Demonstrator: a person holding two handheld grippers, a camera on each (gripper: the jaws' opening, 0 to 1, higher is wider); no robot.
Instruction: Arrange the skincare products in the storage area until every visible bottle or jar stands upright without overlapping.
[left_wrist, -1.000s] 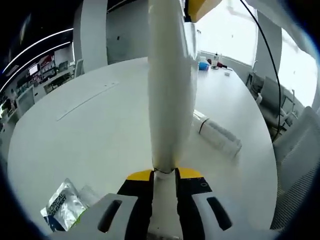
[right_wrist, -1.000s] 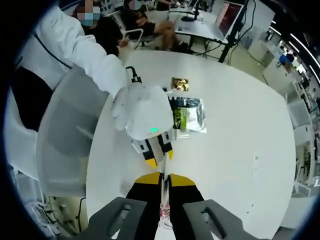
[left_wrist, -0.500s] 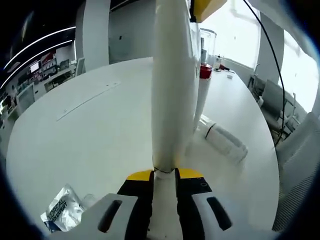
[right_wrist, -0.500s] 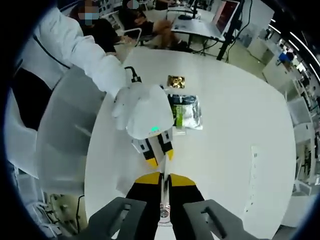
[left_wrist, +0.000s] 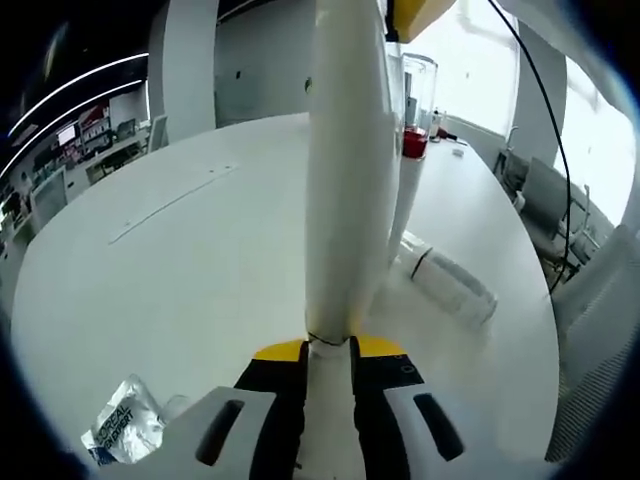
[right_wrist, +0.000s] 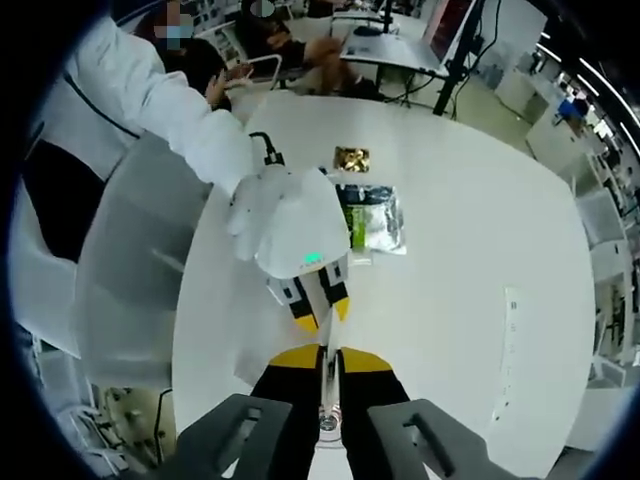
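A long white tube (left_wrist: 345, 180) runs from the jaws of my left gripper (left_wrist: 328, 350), which is shut on its lower end, up to the top of the left gripper view. There the yellow tip of my right gripper (left_wrist: 410, 12) meets it. In the right gripper view my right gripper (right_wrist: 328, 355) is shut on the tube's thin flat end (right_wrist: 327, 385), and the left gripper (right_wrist: 318, 315) faces it, held by a gloved hand (right_wrist: 285, 220). A slim white bottle with a red band and clear cap (left_wrist: 414, 143) stands behind the tube. Another white tube (left_wrist: 445, 280) lies on the round white table (left_wrist: 180, 270).
A silver sachet (left_wrist: 125, 425) lies near the table's edge. A green and black sachet (right_wrist: 372, 220) and a small gold packet (right_wrist: 350, 158) lie farther out on the table (right_wrist: 460, 300). A person in a white coat (right_wrist: 130, 100) stands at the left; grey chairs (right_wrist: 140, 270) ring the table.
Both grippers keep their hold on the tube. The left gripper view has shifted a little, so the standing bottle with the red band now shows beside the tube.
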